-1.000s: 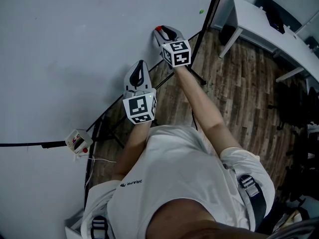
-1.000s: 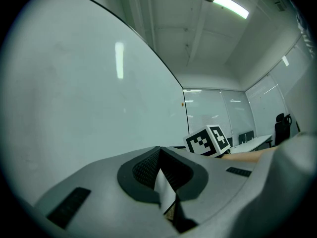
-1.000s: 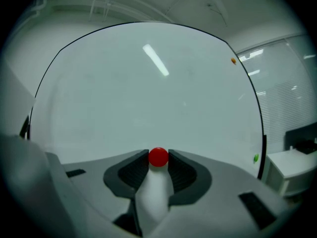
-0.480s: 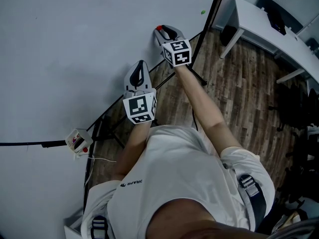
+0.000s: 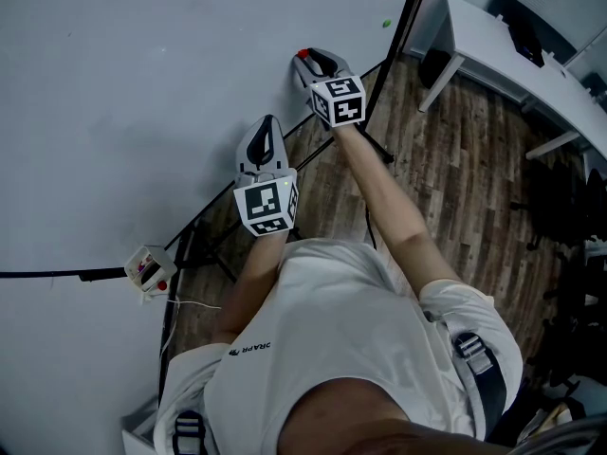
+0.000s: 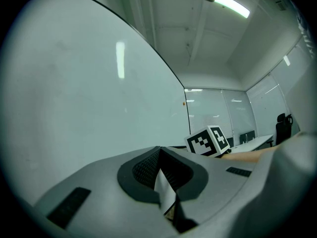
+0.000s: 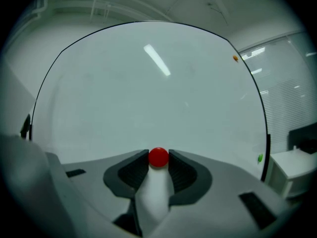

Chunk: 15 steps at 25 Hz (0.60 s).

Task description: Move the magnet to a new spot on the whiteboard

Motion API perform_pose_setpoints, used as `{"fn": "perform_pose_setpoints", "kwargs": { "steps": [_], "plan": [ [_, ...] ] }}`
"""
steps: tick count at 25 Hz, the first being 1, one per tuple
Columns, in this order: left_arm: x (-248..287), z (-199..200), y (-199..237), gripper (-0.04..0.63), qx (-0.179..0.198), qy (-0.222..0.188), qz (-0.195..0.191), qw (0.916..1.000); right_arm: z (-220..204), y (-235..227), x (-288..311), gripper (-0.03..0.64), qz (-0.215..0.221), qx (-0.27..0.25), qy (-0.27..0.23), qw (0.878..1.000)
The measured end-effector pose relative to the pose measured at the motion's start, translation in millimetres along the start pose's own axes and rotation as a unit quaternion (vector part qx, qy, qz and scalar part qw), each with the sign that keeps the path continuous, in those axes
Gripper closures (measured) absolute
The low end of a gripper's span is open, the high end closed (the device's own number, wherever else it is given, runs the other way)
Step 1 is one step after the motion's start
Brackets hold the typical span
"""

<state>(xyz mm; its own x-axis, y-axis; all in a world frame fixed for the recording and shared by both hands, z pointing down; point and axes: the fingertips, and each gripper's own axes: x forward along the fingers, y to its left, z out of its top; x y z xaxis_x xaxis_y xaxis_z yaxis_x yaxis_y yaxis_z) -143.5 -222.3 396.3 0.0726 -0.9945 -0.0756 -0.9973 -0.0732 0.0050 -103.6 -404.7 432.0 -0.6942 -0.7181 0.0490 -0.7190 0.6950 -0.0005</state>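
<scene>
One hand-held gripper (image 7: 158,161) pinches the red magnet (image 7: 158,156).

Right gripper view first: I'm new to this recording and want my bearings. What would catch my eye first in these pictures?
The red magnet stands out, pinched between the jaws of the right hand-held gripper against the big pale whiteboard. Beside it, the left hand-held gripper also points at the board, its jaws together and empty. A small green dot sits near the board's right edge.
</scene>
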Motion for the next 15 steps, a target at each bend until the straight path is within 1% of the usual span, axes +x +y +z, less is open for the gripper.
{"fn": "perform_pose_setpoints", "kwargs": {
  "steps": [6, 9, 15],
  "plan": [
    [0, 1, -2, 0.594, 0.0, 0.002, -0.002, 1.0, 3, 0, -2, 0.483, 0.006, 0.022, -0.01, 1.0],
    [0, 1, -2, 0.594, -0.001, 0.002, -0.002, 1.0, 5, 1, -4, 0.463, 0.008, 0.024, -0.015, 1.0],
    [0, 1, -5, 0.594, 0.001, 0.002, -0.005, 1.0, 9, 2, -11, 0.462, 0.008, 0.027, -0.021, 0.999]
  ]
}}
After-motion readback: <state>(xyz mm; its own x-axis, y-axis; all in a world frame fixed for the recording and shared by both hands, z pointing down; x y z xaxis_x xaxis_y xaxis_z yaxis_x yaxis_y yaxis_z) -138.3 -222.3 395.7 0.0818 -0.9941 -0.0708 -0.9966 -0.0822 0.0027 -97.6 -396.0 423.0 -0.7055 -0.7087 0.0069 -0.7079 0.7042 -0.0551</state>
